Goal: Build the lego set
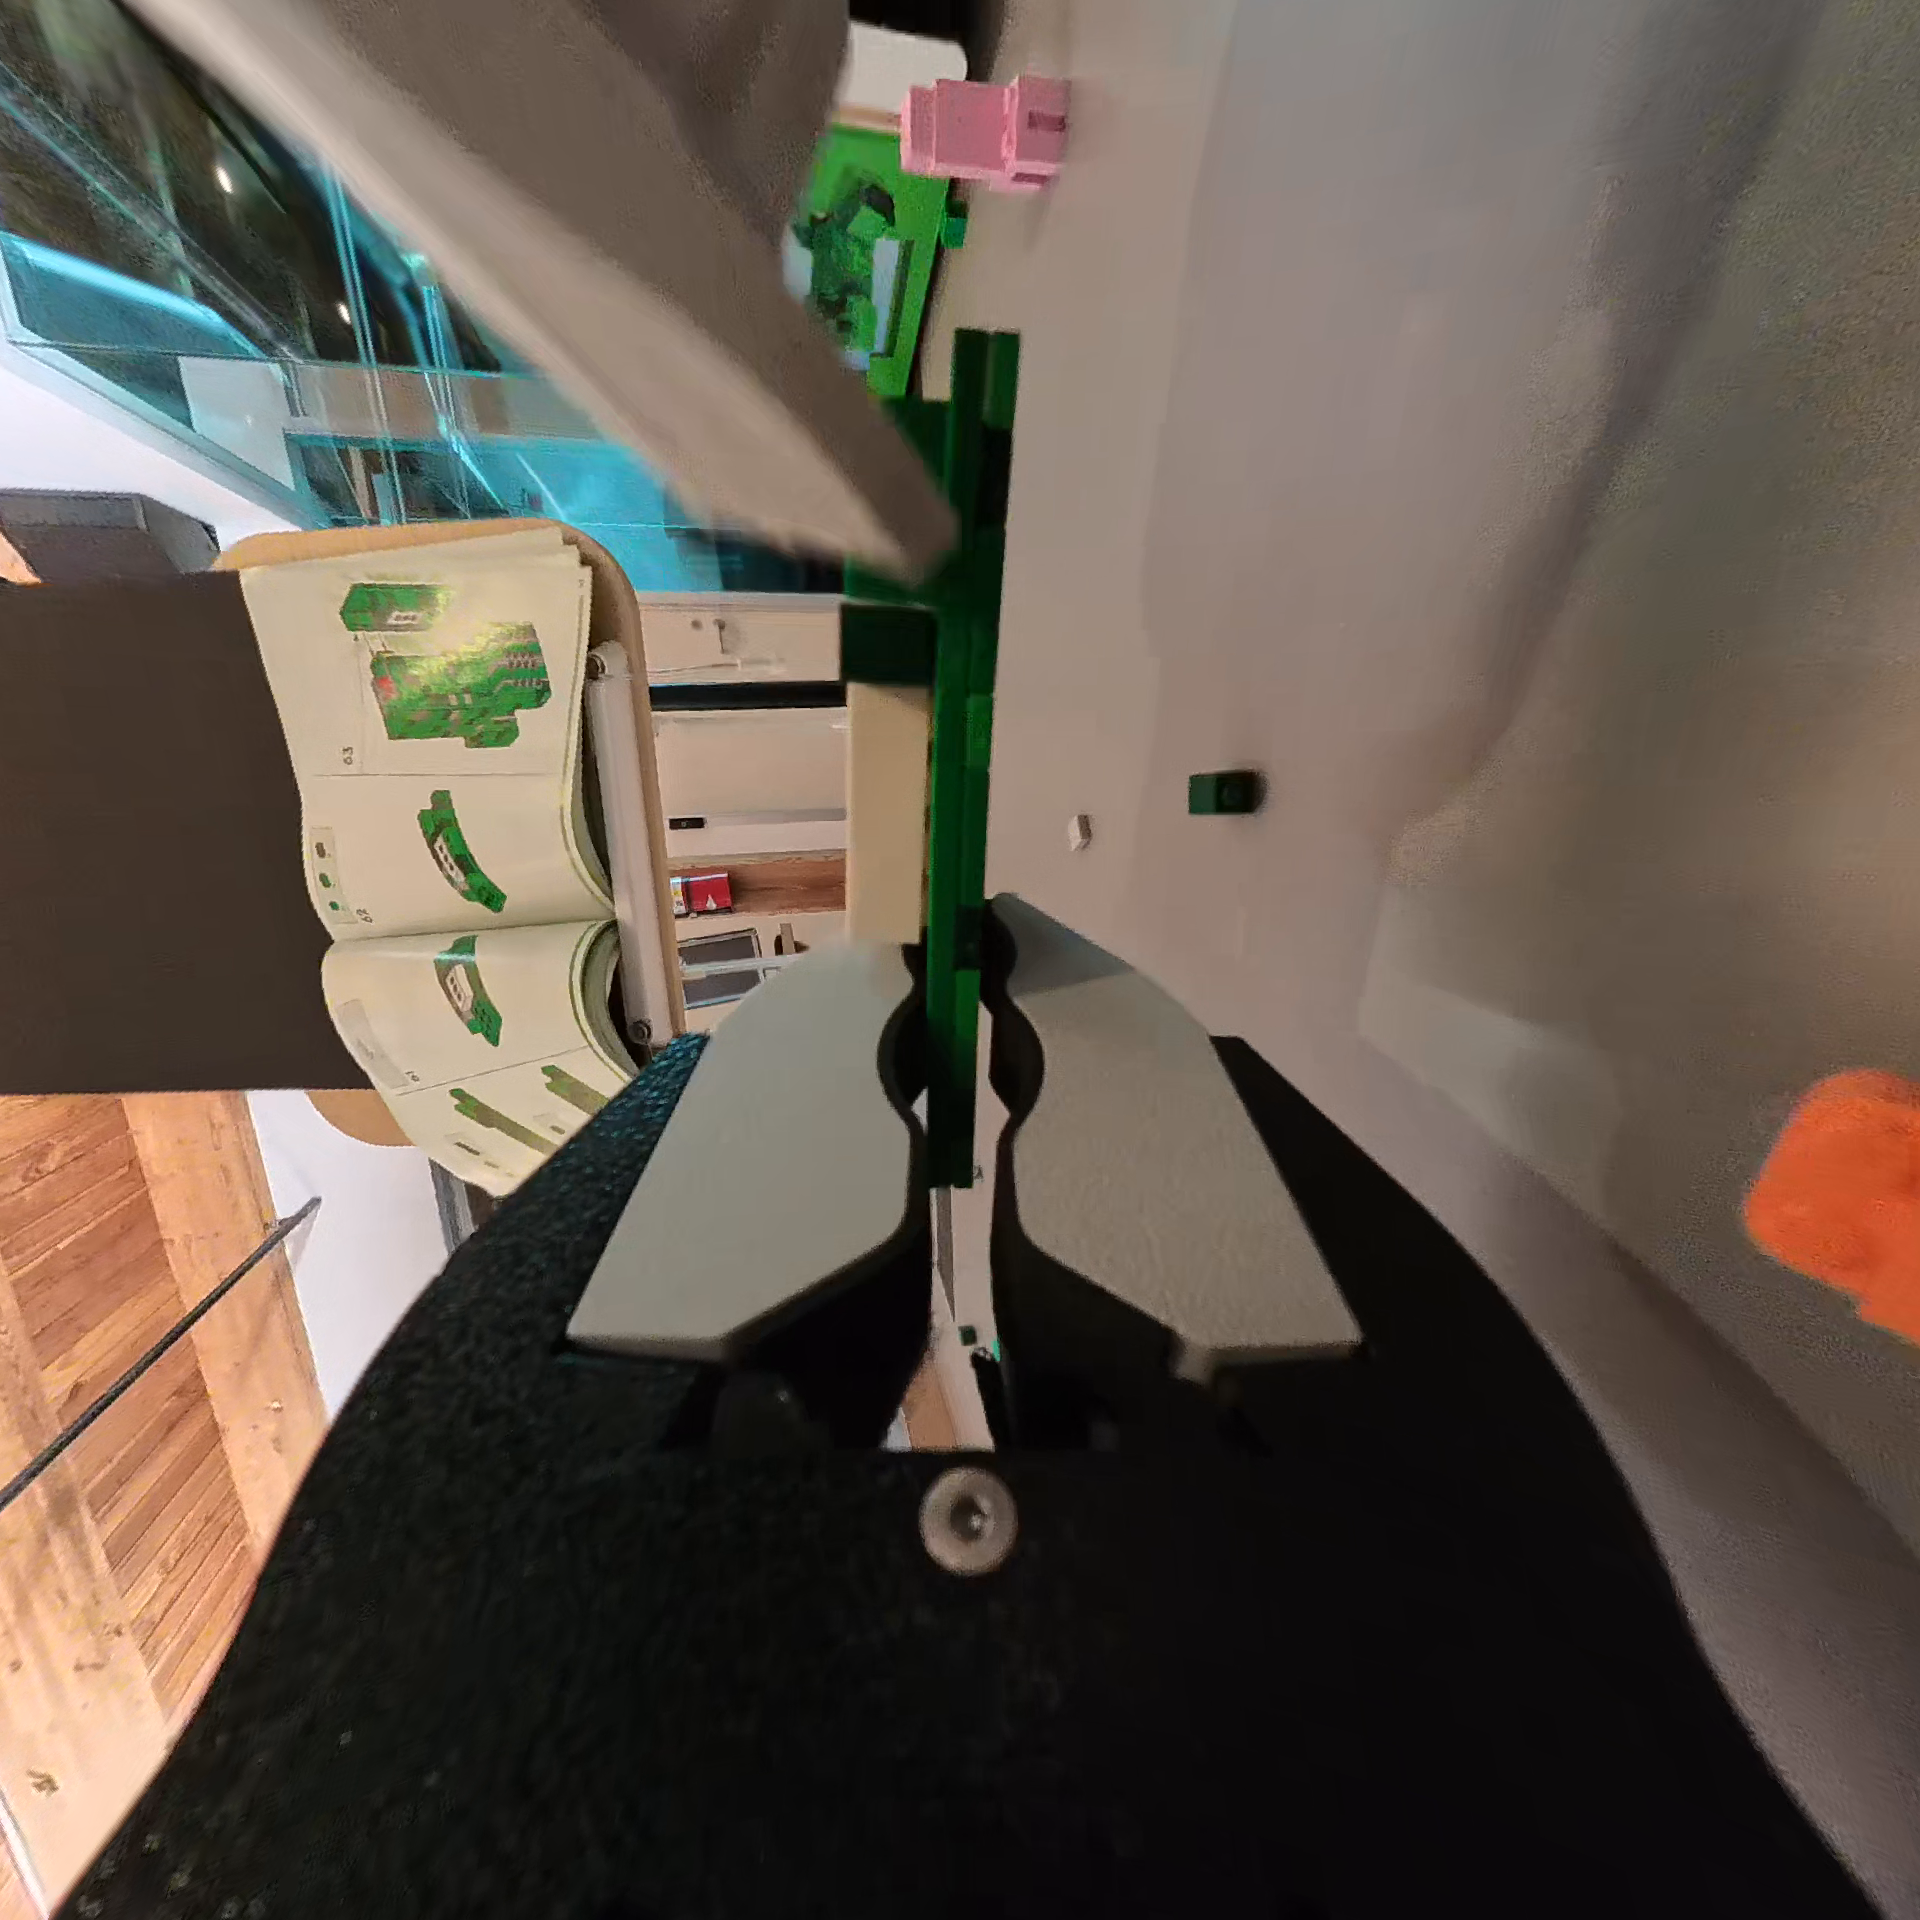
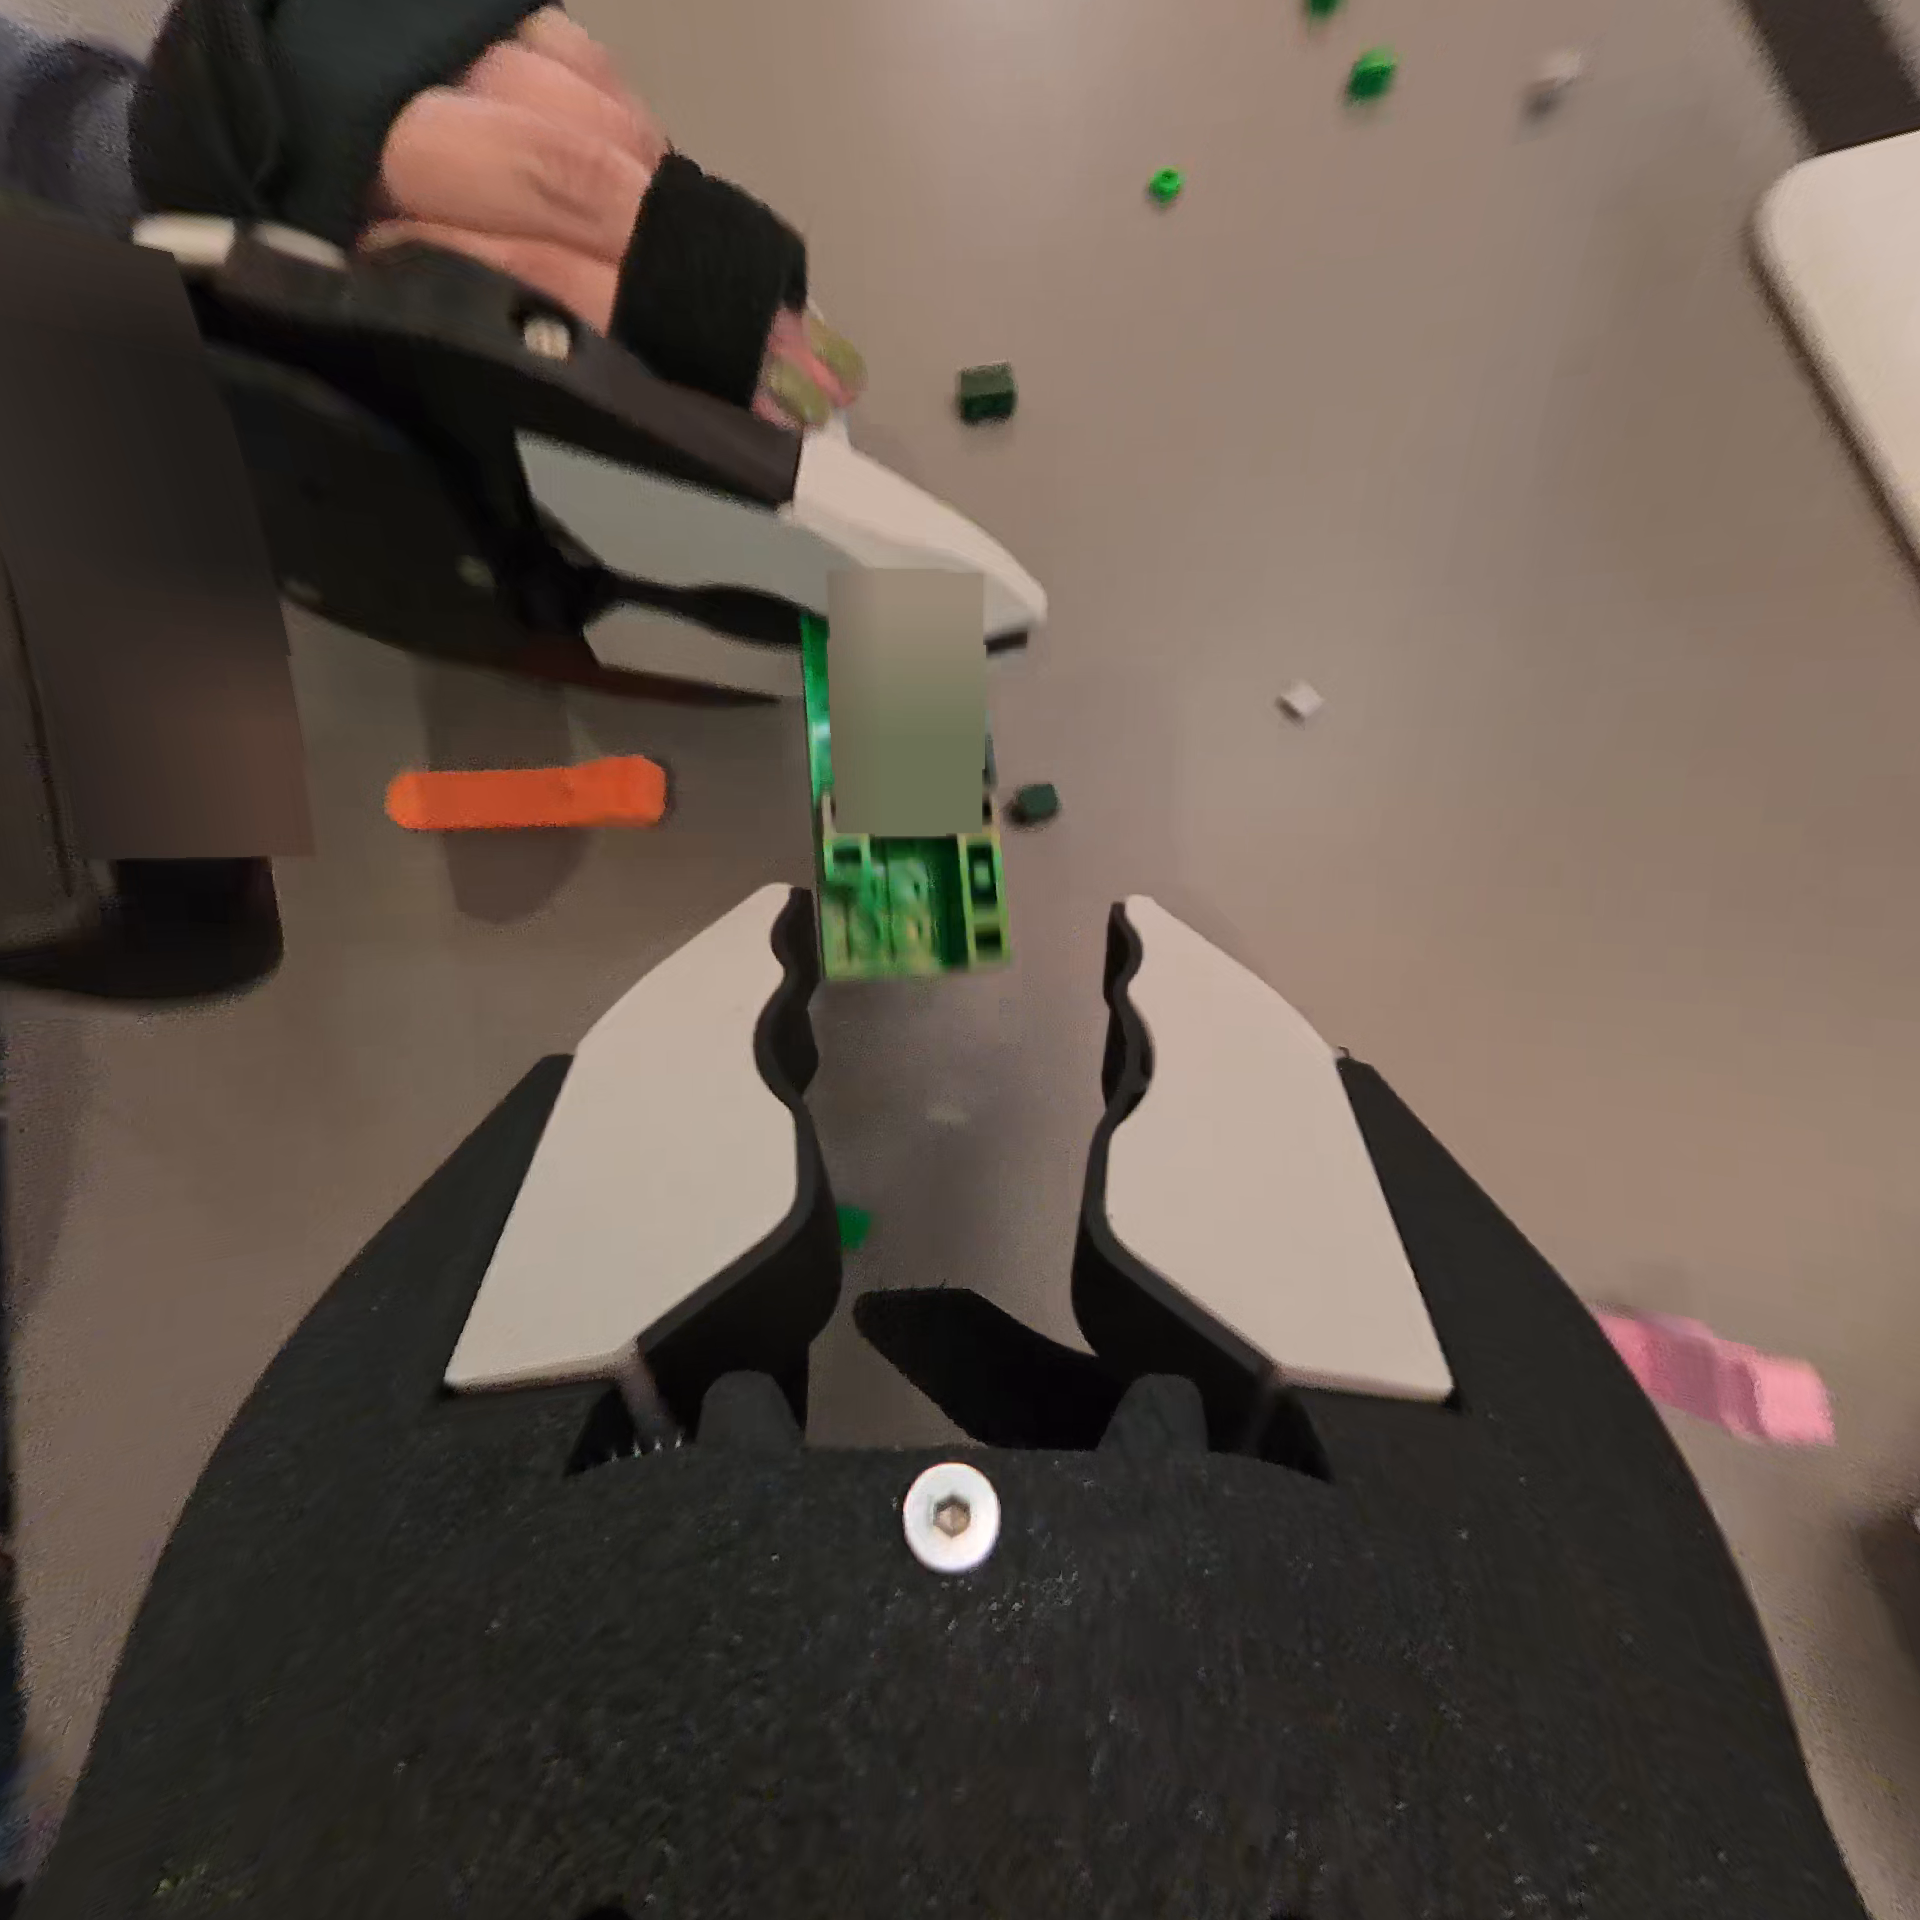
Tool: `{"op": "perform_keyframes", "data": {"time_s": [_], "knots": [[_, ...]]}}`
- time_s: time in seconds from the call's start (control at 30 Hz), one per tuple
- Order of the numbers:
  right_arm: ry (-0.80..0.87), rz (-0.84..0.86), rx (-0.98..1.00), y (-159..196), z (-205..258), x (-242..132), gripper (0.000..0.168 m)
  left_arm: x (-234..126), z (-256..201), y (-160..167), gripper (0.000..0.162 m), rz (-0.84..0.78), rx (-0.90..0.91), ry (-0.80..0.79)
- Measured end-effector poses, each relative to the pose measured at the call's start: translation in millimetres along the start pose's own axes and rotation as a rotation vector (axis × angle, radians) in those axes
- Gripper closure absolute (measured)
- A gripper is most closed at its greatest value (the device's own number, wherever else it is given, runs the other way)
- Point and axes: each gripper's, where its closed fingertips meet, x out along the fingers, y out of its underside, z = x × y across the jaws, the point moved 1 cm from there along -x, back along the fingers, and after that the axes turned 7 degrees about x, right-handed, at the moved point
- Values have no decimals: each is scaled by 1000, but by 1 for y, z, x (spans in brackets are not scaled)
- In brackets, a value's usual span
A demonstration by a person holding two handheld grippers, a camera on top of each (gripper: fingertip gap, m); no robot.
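My left gripper (image 1: 961,940) is shut on a long, thin green lego assembly (image 1: 966,665), seen edge-on and sticking out forward. In the right wrist view the same assembly (image 2: 914,904) hangs down from the left gripper (image 2: 821,592), which a gloved hand (image 2: 520,166) holds. My right gripper (image 2: 956,925) is open and empty. The assembly's lower end sits just ahead of the right fingertips, close to the left finger (image 2: 675,1091). A blurred right finger (image 1: 623,312) crosses the top of the left wrist view.
On the grey table lie an orange brick separator (image 2: 525,795), a pink lego block (image 2: 1714,1371), and loose green bricks (image 2: 985,393) (image 2: 1371,75). An open instruction booklet (image 1: 447,810) and another green build (image 1: 868,260) show in the left wrist view. The orange brick separator (image 2: 525,795) lies around 12 centimetres away from my right fingertips.
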Motion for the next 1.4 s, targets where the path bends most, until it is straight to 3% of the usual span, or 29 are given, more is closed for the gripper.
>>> {"op": "perform_keyframes", "data": {"time_s": [0.13, 0.3, 0.4, 0.53, 0.7, 0.87, 1.07, 1.17, 1.4], "knots": [[160, 1, -72, 40, -1, -23, 133, 9, 2, 14, 157, -48, 8, -39], [128, 52, -250, 89, 19, -22, 141, 12, -3, 0, 157, -245, 7, -75], [4, 1, -313, 91, 24, -20, 144, 7, -4, -8, 156, -337, -20, -64], [-190, 43, -252, 95, 17, -14, 144, 0, -2, -7, 157, -388, -65, -49], [-247, 118, -238, 100, 9, -4, 145, 4, -7, -3, 156, -372, -65, -9], [-327, 120, -239, 97, 37, -7, 144, 7, -10, -1, 157, -369, -79, 15], [-238, 74, -293, 99, 30, 1, 147, 6, -13, -6, 156, -381, -55, 24], [-250, 90, -191, 97, 33, 3, 148, 6, -15, -5, 156, -371, -42, 34], [-3, 83, 43, 97, 30, 4, 148, 9, -18, -4, 156, -329, -18, 44]]}}
